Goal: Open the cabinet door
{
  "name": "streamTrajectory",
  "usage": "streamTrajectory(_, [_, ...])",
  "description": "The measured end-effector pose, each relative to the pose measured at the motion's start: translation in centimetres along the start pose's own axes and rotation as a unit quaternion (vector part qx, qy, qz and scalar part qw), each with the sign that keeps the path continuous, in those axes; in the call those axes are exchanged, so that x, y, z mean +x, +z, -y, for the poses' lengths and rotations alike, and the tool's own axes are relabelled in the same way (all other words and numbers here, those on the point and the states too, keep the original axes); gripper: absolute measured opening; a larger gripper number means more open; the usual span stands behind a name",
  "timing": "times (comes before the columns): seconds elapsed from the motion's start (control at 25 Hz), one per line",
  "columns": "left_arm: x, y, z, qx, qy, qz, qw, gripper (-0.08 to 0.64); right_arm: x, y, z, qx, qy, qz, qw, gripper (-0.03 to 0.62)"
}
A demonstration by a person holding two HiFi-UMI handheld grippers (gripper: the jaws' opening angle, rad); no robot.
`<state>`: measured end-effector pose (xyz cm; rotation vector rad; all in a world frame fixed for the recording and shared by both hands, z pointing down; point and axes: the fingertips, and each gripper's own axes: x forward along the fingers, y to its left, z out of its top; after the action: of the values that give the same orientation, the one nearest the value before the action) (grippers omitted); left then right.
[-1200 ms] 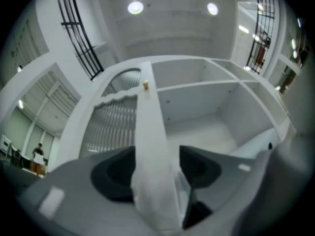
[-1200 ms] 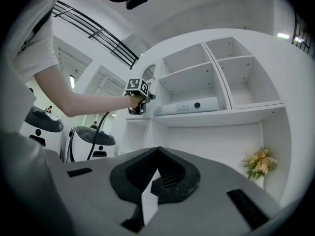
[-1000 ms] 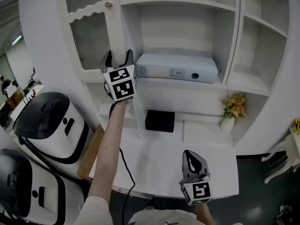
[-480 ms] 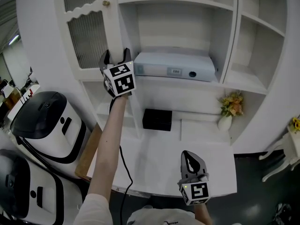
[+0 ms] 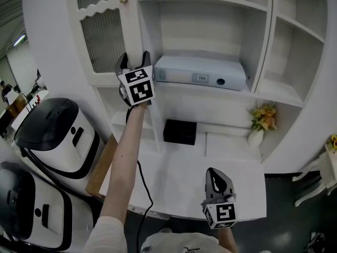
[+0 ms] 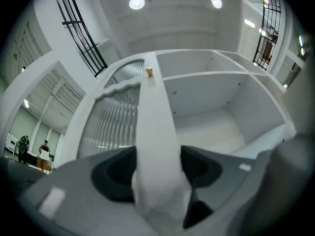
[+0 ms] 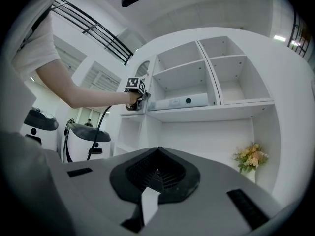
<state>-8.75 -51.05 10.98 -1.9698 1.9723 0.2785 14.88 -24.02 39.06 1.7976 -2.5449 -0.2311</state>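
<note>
White shelves (image 5: pixel 210 3) line the wall. The left gripper (image 5: pixel 132 63) squeezes the edge of the white ribbed-glass cabinet door (image 5: pixel 102 36), which looks partly open. Next it should pull wider. The right gripper (image 5: pixel 216 182) hangs closed and empty.

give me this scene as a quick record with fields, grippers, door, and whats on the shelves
left gripper: shut on the cabinet door edge, fingers on both faces
right gripper: shut, empty, low over the desk
cabinet door: ribbed glass panel, knob near the top
upper shelf: pale box
lower shelf: black box, flower vase
</note>
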Motion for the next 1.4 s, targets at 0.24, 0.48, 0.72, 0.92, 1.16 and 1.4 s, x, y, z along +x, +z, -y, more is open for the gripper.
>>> streamTrajectory(0.24, [-1.3, 0.3, -0.6, -0.024, -0.014, 0.001, 0.9996, 0.284, 0.4, 0.1, -0.9, 0.001, 0.018, 0.003, 1.0, -0.002])
streamTrajectory(0.48, [-2.7, 0.8, -0.9, -0.04, -0.029, 0.011, 0.9987, 0.279, 0.6, -0.1, -1.8, -0.003, 0.037, -0.001, 0.999, -0.002])
streamTrajectory(0.72, [-4.5, 1.4, -1.5, -0.055, -0.036, 0.029, 0.9974, 0.276, 1.0, -0.1, -2.1, -0.002, 0.049, -0.004, 0.999, -0.002])
streamTrajectory(0.92, [-6.3, 1.9, -2.2, -0.065, -0.044, 0.041, 0.9961, 0.272, 1.3, -0.1, -2.9, -0.001, 0.066, -0.002, 0.998, -0.002])
streamTrajectory(1.16, [-7.6, 2.6, -2.6, -0.026, -0.037, 0.049, 0.9978, 0.261, 1.8, 0.5, -4.5, -0.005, 0.09, 0.008, 0.996, -0.002])
streamTrajectory(1.4, [-8.4, 2.9, -2.6, -0.011, -0.031, 0.053, 0.998, 0.235, 2.1, 0.7, -4.8, -0.002, 0.097, 0.012, 0.995, -0.002])
